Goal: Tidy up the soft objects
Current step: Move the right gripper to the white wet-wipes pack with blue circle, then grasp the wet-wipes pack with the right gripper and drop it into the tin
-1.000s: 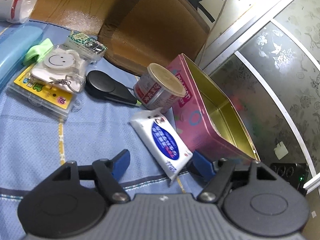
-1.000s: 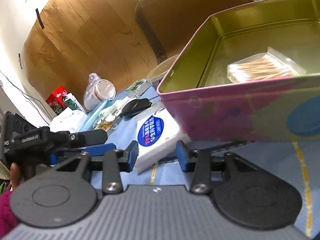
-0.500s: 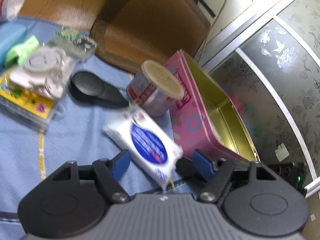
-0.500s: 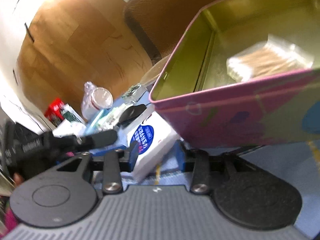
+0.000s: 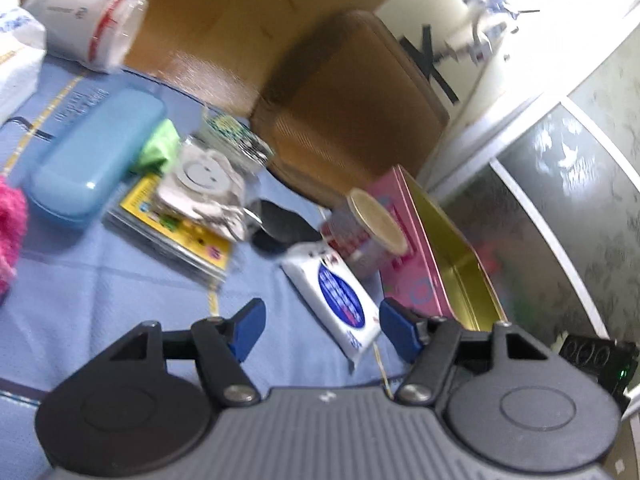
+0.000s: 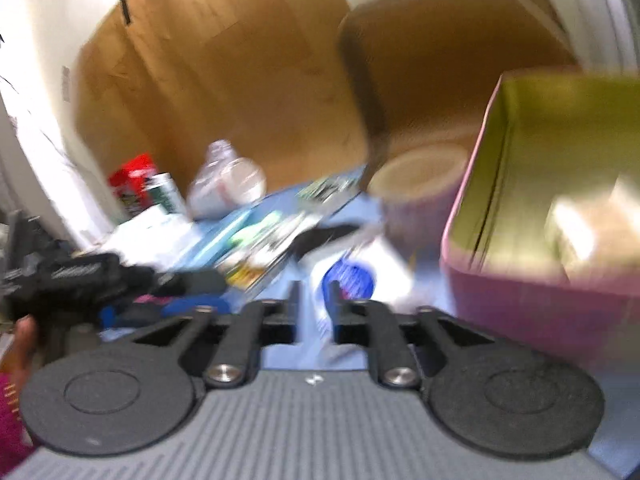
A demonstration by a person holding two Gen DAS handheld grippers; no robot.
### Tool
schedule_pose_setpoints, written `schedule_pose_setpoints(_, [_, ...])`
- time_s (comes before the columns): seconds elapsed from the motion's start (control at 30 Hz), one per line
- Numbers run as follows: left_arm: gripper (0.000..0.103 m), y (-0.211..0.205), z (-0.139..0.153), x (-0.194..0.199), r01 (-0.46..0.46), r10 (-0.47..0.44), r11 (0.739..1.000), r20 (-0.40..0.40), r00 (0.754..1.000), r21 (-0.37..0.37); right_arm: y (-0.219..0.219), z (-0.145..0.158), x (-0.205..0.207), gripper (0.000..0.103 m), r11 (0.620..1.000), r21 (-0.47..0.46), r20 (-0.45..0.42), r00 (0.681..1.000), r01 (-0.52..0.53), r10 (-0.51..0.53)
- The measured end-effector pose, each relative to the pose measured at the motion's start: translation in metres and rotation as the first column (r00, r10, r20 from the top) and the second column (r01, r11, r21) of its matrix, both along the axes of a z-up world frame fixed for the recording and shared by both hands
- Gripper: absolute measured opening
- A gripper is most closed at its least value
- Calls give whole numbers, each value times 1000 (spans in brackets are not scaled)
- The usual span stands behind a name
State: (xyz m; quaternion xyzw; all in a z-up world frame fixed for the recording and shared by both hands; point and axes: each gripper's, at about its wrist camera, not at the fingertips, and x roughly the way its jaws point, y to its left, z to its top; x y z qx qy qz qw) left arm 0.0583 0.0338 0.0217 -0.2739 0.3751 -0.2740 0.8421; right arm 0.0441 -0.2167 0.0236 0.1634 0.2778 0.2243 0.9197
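Observation:
A white tissue pack [image 5: 338,296] with a blue oval label lies on the blue cloth beside the pink tin [image 5: 436,248]. My left gripper [image 5: 322,326] is open and empty, held back from the pack's near end. In the blurred right wrist view, my right gripper [image 6: 313,304] has closed on the near end of the tissue pack [image 6: 360,276]. The pink tin [image 6: 560,280] stands to its right with a clear bag of cotton swabs [image 6: 580,232] inside.
A paper cup [image 5: 370,236], a black mouse [image 5: 280,228], a smiley keychain bag [image 5: 204,184] on a yellow card pack, a blue case [image 5: 96,160] and a pink fuzzy thing [image 5: 10,236] lie on the cloth. A brown chair [image 5: 352,100] stands behind.
My right gripper has narrowed onto the tissue pack's near end. My left gripper has drawn back and swung left, so more of the table's left side shows.

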Motion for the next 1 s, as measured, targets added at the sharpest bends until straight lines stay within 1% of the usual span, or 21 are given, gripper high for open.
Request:
schedule_pose_setpoints(0.03, [68, 2, 0, -1, -9, 9, 1000, 0, 1000, -11, 7, 4, 7, 46, 999, -49, 26, 1000, 1, 0])
schedule_pose_setpoints(0.07, [68, 5, 0, -2, -14, 14, 1000, 1, 1000, -21, 18, 8, 13, 46, 994, -110, 50, 998, -16, 22])
schedule_pose_setpoints(0.1, [68, 7, -1, -4, -16, 16, 1000, 2, 1000, -25, 31, 11, 21, 48, 984, -179, 53, 998, -22, 32])
schedule_pose_setpoints(0.17, [68, 11, -1, -8, -23, 23, 999, 3, 1000, -27, 57, 11, 33, 56, 949, -313, 55, 997, -31, 50])
schedule_pose_setpoints(0.23, [68, 16, -2, -11, -32, 32, 999, 7, 999, -27, 72, 6, 48, 57, 911, -409, 37, 997, -47, 68])
schedule_pose_setpoints(0.3, [68, 26, -2, -13, -48, 49, 998, 9, 999, -32, 76, 0, 62, 58, 887, -455, -26, 997, -80, 76])
schedule_pose_setpoints(0.33, [68, 29, -3, -15, -58, 58, 998, 8, 998, -38, 75, -2, 69, 68, 885, -455, -69, 995, -100, 78])
schedule_pose_setpoints(0.37, [68, 32, -3, -16, -64, 64, 997, 6, 998, -44, 73, -3, 76, 73, 886, -450, -94, 993, -109, 74])
schedule_pose_setpoints(0.4, [68, 35, -4, -16, -69, 69, 996, 3, 998, -49, 75, -4, 79, 73, 884, -453, -118, 990, -118, 71])
schedule_pose_setpoints(0.47, [68, 36, -6, -16, -69, 69, 996, -1, 998, -51, 77, -5, 83, 77, 880, -452, -163, 983, -148, 82])
schedule_pose_setpoints(0.53, [68, 35, -9, -16, -64, 64, 997, -8, 998, -52, 78, -7, 83, 78, 881, -443, -186, 978, -167, 92])
schedule_pose_setpoints(0.63, [68, 31, -12, -16, -47, 46, 998, -17, 999, -44, 77, -6, 68, 77, 914, -358, -205, 971, -193, 125])
schedule_pose_setpoints(0.7, [68, 28, -13, -16, -38, 37, 999, -20, 999, -37, 75, -5, 53, 77, 942, -245, -224, 959, -228, 174])
schedule_pose_setpoints(0.73, [68, 27, -14, -17, -33, 32, 999, -22, 999, -33, 74, -5, 46, 76, 950, -192, -233, 951, -248, 201])
schedule_pose_setpoints(0.8, [68, 25, -14, -19, -26, 25, 999, -27, 999, -22, 63, -5, 32, 76, 960, -78, -223, 943, -270, 247])
schedule_pose_setpoints(0.83, [68, 24, -15, -20, -22, 21, 1000, -30, 999, -17, 57, -6, 26, 76, 963, -48, -208, 946, -264, 249])
schedule_pose_setpoints(0.87, [68, 23, -15, -22, -17, 16, 1000, -34, 999, -13, 52, -6, 21, 77, 968, -45, -193, 953, -249, 236])
schedule_pose_setpoints(0.9, [68, 21, -16, -22, -12, 12, 1000, -39, 999, -10, 48, -7, 16, 78, 971, -63, -172, 961, -229, 216])
schedule_pose_setpoints(0.97, [68, 15, -18, -21, -1, 1, 1000, -47, 999, 1, 47, -14, 12, 79, 971, -77, -168, 963, -224, 209])
schedule_pose_setpoints(1.0, [67, 11, -21, -21, 7, -7, 1000, -55, 998, 3, 47, -17, 6, 80, 973, -75, -131, 969, -218, 208])
